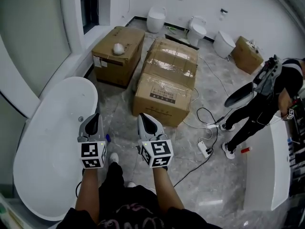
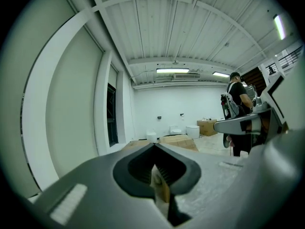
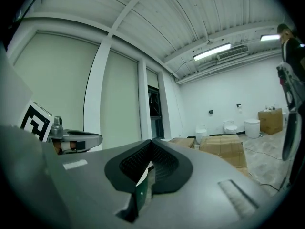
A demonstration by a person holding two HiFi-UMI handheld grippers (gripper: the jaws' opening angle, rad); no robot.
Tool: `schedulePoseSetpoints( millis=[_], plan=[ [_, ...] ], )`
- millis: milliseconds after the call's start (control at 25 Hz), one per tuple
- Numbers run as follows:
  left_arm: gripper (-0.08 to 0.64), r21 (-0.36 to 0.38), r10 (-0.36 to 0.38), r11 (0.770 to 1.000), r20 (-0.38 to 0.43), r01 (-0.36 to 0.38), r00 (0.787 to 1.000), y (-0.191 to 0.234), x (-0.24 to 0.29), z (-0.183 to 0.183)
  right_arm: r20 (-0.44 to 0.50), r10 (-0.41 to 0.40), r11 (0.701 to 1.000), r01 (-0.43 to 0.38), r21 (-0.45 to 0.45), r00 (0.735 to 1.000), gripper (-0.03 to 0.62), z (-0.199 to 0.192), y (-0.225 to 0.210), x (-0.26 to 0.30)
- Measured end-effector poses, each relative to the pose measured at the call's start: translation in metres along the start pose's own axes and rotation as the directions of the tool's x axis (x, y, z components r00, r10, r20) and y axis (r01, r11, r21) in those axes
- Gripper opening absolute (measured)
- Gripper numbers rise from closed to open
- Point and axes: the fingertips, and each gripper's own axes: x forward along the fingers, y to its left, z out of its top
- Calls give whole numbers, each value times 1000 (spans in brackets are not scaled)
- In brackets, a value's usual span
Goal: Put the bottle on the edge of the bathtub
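Note:
The white oval bathtub [image 1: 47,147] lies at the left of the head view, with its drain [image 1: 81,119] near its right rim. My left gripper [image 1: 93,119] is held over that right rim with its jaws shut and nothing between them; its tips [image 2: 153,146] meet in the left gripper view. My right gripper [image 1: 148,119] hangs beside it over the marble floor, also shut and empty, with its tips [image 3: 151,141] closed. A small blue thing [image 1: 108,138] peeks out on the floor between the grippers; I cannot tell whether it is the bottle.
Three cardboard boxes [image 1: 164,92] stand on the floor ahead, one with a white ball [image 1: 117,47] on top. Toilets [image 1: 156,19] line the far wall. A person [image 1: 259,104] stands at the right beside another white tub [image 1: 267,175]. Cables and a power strip [image 1: 205,148] lie on the floor.

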Motion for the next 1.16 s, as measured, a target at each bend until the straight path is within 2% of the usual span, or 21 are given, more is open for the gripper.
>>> schedulePoseSetpoints(
  millis=[480,1160],
  plan=[
    [2,30,-7,1000,57,5,998,-3,-22,32,63,23,998,-20,-55,998,9,31,16,-24],
    [2,27,0,1000,76,-2,997,-15,-39,39,94,19,998,-13,-62,995,9,42,16,-41]
  ],
)
